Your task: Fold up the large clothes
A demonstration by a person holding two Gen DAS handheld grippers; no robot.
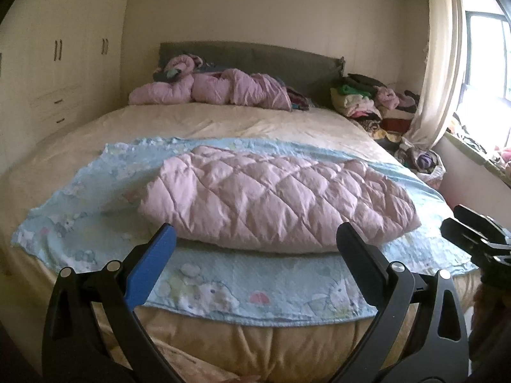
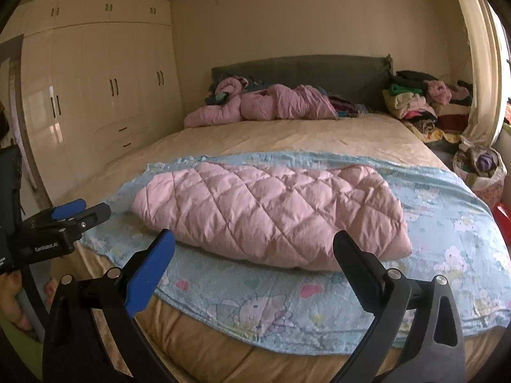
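Note:
A folded pink quilted garment (image 1: 274, 204) lies on a light blue patterned blanket (image 1: 223, 293) across the foot of the bed. It also shows in the right wrist view (image 2: 271, 214), on the same blanket (image 2: 447, 233). My left gripper (image 1: 255, 236) is open and empty, held back from the garment's near edge. My right gripper (image 2: 254, 239) is open and empty, also just short of the near edge. The right gripper shows at the right edge of the left wrist view (image 1: 479, 239). The left gripper shows at the left of the right wrist view (image 2: 64, 220).
The bed has a beige sheet (image 1: 223, 121) and a grey headboard (image 1: 255, 60). Crumpled pink clothes (image 1: 217, 92) lie by the headboard. Piles of clothes (image 1: 373, 102) sit at the right, near a curtain (image 1: 437, 63). White wardrobes (image 2: 105, 95) stand at the left.

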